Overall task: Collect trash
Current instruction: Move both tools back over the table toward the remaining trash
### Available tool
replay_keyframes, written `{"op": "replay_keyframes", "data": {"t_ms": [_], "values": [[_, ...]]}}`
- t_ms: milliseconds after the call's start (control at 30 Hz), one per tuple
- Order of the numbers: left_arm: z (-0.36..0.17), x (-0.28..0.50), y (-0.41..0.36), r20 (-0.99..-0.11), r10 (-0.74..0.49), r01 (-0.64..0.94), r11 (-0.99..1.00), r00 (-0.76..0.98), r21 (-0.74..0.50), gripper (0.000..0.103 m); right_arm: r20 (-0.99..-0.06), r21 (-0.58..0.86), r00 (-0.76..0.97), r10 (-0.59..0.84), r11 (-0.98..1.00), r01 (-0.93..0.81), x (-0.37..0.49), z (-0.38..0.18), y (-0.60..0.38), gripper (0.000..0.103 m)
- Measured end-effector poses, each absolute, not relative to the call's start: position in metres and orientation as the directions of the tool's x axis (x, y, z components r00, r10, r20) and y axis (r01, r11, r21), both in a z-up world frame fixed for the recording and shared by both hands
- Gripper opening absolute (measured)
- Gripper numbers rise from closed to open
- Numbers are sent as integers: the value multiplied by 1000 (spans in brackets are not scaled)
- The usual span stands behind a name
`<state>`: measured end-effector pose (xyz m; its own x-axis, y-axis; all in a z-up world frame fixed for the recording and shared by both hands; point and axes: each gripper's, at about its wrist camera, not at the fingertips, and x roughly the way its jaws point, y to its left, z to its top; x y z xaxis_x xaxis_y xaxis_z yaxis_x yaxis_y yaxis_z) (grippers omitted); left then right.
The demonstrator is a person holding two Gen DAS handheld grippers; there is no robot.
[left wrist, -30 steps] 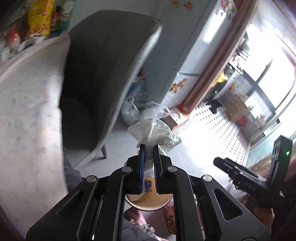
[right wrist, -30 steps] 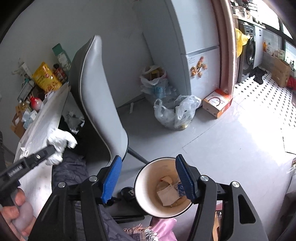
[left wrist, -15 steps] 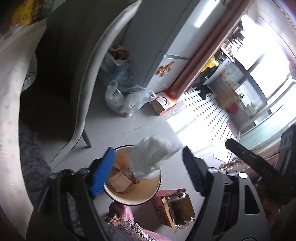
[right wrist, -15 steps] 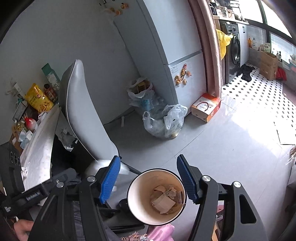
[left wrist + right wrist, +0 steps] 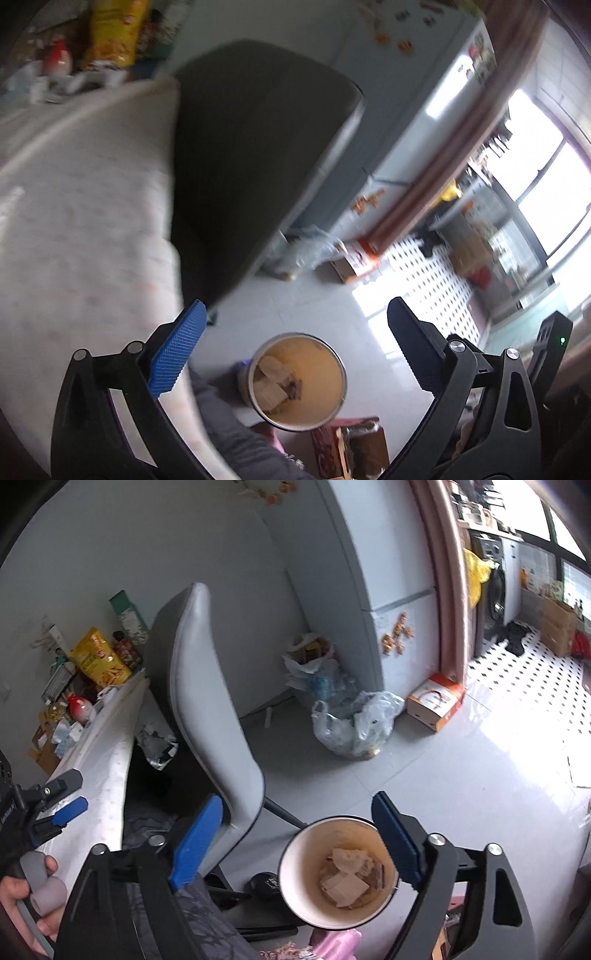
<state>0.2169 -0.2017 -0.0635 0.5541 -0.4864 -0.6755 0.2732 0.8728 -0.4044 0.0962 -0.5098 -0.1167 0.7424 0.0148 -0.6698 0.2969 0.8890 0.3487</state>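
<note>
Trash (image 5: 345, 880) lay in the bottom of a round bin (image 5: 295, 878) standing on the grey floor (image 5: 461, 775), low in the frame of the right wrist view: crumpled pale paper scraps with a darker brown piece beside them. The left wrist view showed the same bin (image 5: 334, 402) at lower centre, with tan scraps (image 5: 275, 384) inside (that view was blurred, so little more could be told).

The left tool (image 5: 295, 354) was spread wide with nothing between its fingers, framing the bin mouth in its own view, one blue pad (image 5: 179, 349) at left and the other finger (image 5: 413, 349) dark at right. In the right wrist view it (image 5: 70, 810) appeared at the left edge over the white counter (image 5: 107, 746), with the person's hand (image 5: 22, 897) gripping its handle.

The right tool (image 5: 299, 840) was also wide apart and empty, its blue pads (image 5: 195, 843) on either side of the bin rim.

A grey chair (image 5: 207, 709) stood at the counter, left of the bin. Clear plastic bags (image 5: 354, 720) sat on the floor near the pale fridge (image 5: 391, 583), with an orange and white box (image 5: 436, 701) at right of them. A yellow packet (image 5: 99, 662) stood at the counter's far end, upper left.
</note>
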Motion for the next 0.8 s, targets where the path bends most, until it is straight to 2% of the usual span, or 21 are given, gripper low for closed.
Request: {"op": "replay_keyframes", "data": {"t_ms": [67, 267, 800], "values": [[-56, 218, -186, -668, -473, 252, 879, 575, -405, 97, -658, 351, 753, 29, 896, 273, 101, -111, -499, 92], [-40, 217, -126, -639, -404, 158, 900, 655, -407, 97, -632, 345, 771, 83, 920, 184, 125, -90, -456, 95], [-30, 205, 23, -578, -257, -64, 877, 774, -476, 96, -583, 325, 782, 220, 945, -24, 158, -42, -353, 95]]}}
